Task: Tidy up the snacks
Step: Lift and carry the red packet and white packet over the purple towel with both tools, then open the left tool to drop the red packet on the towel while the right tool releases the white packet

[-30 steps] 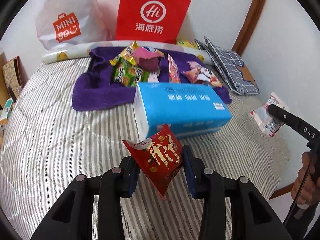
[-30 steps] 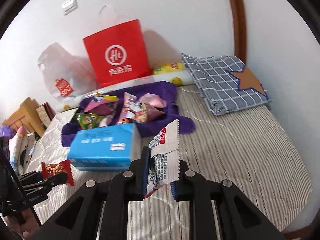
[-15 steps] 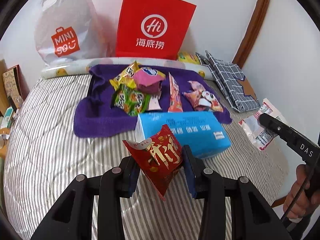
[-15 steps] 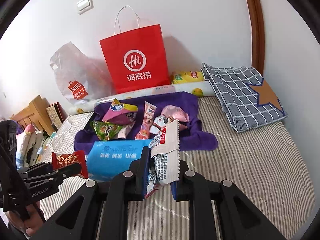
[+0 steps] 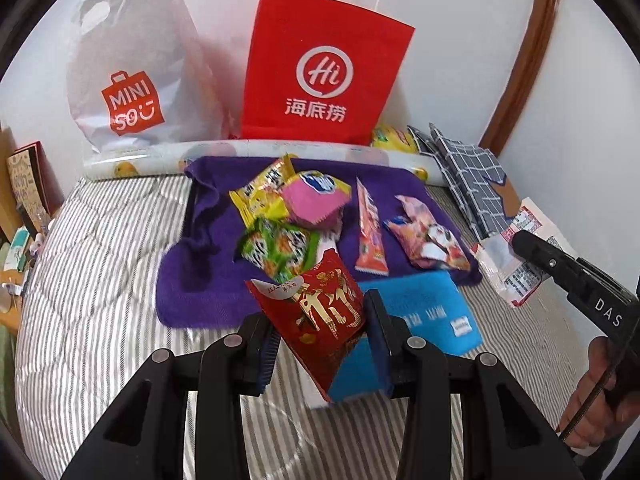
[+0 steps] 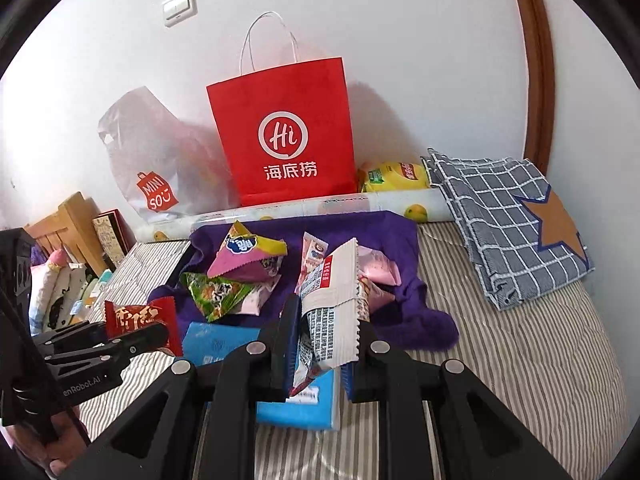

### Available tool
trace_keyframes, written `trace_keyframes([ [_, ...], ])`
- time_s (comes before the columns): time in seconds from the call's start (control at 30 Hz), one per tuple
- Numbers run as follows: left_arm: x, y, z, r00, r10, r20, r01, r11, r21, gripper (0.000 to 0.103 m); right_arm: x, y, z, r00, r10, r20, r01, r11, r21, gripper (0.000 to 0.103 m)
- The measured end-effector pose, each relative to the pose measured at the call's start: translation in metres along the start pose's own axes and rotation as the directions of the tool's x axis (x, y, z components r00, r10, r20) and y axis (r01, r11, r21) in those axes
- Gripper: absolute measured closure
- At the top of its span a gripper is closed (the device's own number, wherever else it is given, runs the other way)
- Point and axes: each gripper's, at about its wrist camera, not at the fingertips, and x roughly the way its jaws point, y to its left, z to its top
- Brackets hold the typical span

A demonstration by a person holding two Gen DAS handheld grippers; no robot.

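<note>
My left gripper (image 5: 320,334) is shut on a red snack packet (image 5: 316,316) with gold print, held above the blue tissue pack (image 5: 432,320). My right gripper (image 6: 326,332) is shut on a white snack packet (image 6: 334,300) with red and black print; it also shows at the right of the left wrist view (image 5: 516,256). Several snack packets lie on a purple towel (image 5: 200,280): yellow (image 5: 260,196), pink (image 5: 314,204), green (image 5: 280,248), a long orange one (image 5: 370,236) and a pink-white one (image 5: 428,236).
A red paper bag (image 5: 324,68) and a white Miniso plastic bag (image 5: 132,76) stand against the wall behind a rolled mat (image 5: 256,150). A folded checked cloth (image 6: 504,216) lies at the right on the striped bed (image 5: 92,300). A wooden bedside shelf (image 6: 72,216) is at the left.
Both grippers have moved forward over the blue tissue pack toward the purple towel, each still holding its packet. The tissue pack now lies under the fingers.
</note>
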Motion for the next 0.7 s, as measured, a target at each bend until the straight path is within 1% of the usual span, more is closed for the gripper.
trace_keyframes([
  [0.1, 0.004, 0.007, 0.007, 1.000, 0.016, 0.009, -0.016, 1.000, -0.001, 0.064, 0.008, -0.001, 0.006, 1.000, -0.002, -0.001, 0.002, 1.000, -0.002, 0.086],
  [0.27, 0.014, 0.019, 0.020, 1.000, 0.023, 0.007, -0.022, 0.999, -0.024, 0.064, 0.020, -0.004, 0.017, 1.000, -0.009, -0.001, 0.009, 1.000, -0.003, 0.086],
  [0.43, 0.021, 0.023, 0.033, 1.000, 0.006, 0.012, -0.005, 0.999, -0.034, 0.064, 0.033, -0.006, 0.032, 1.000, -0.013, 0.010, 0.013, 1.000, -0.010, 0.086],
  [0.7, 0.037, 0.024, 0.058, 1.000, 0.008, 0.016, -0.007, 1.000, -0.030, 0.064, 0.055, -0.010, 0.058, 1.000, 0.010, 0.014, -0.010, 1.000, 0.002, 0.086],
])
